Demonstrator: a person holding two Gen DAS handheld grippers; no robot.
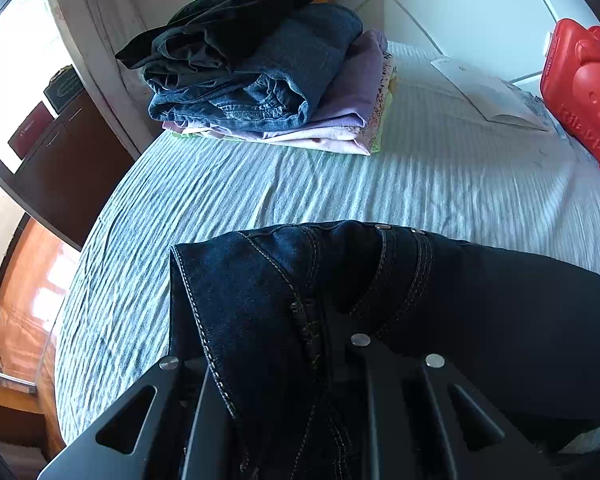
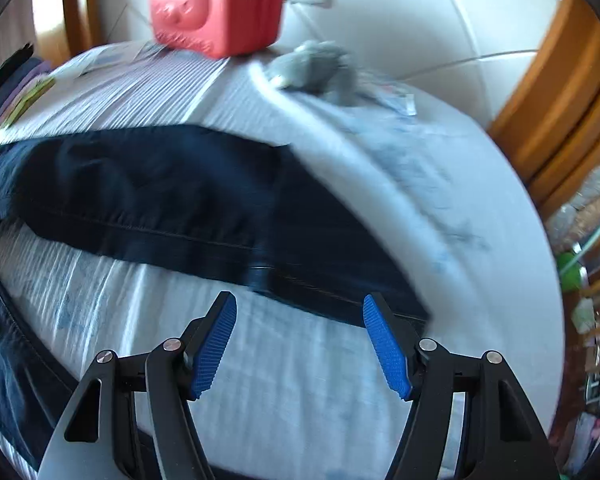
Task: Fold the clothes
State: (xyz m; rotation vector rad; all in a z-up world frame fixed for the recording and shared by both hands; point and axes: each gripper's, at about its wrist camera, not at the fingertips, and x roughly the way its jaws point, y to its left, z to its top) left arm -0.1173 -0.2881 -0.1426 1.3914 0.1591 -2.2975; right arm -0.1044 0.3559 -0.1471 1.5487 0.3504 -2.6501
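Note:
Dark blue jeans [image 1: 260,280] lie across the striped bed sheet [image 1: 380,184]. My left gripper [image 1: 284,360] is shut on a bunched fold of them near the waistband; the denim drapes over its fingers and hides the tips. In the right wrist view a leg of the jeans [image 2: 160,192] stretches across the bed, folded over on itself, with its hem end just beyond the fingers. My right gripper [image 2: 300,332] is open just above the sheet. Nothing sits between its blue pads [image 2: 216,344], and it is short of the denim edge.
A stack of folded clothes [image 1: 260,80] sits at the bed's far side, topped by jeans and a black garment. An open booklet [image 1: 488,92], a red case [image 2: 216,4] and a grey plush toy [image 2: 316,68] lie near the tiled wall. A dark cabinet [image 1: 68,168] stands left of the bed.

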